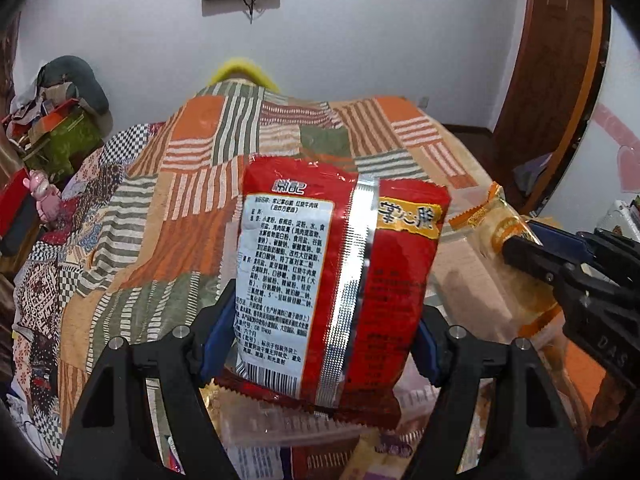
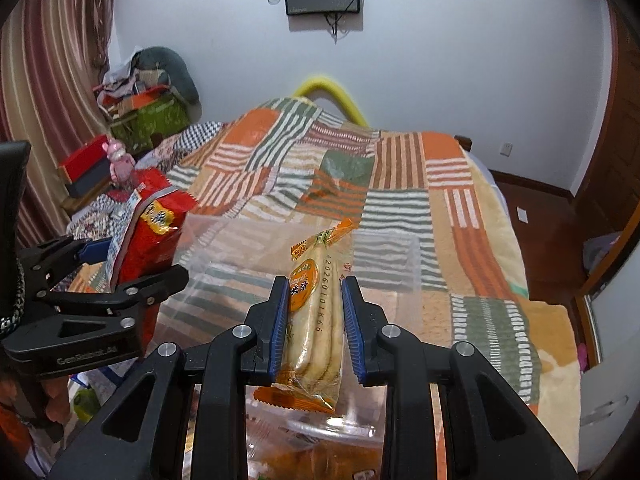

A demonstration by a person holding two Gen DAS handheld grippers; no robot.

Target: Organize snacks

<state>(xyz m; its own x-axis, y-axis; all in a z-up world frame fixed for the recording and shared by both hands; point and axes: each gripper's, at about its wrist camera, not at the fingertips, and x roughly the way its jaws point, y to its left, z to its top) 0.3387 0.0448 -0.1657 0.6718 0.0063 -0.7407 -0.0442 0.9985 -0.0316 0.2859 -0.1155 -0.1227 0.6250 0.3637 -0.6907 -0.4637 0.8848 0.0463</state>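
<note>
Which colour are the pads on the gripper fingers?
Blue pads, clearest in the right wrist view.

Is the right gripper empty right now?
No, the right gripper is shut on an orange-and-yellow rice cracker packet, clamped between its blue pads.

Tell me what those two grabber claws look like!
Both are black plastic. The left gripper and the right gripper each have two fingers with ridged blue pads inside and shiny round silver bolts on top. Their arms have triangle-shaped holes. Pale raised lettering runs along each one's side.
</note>
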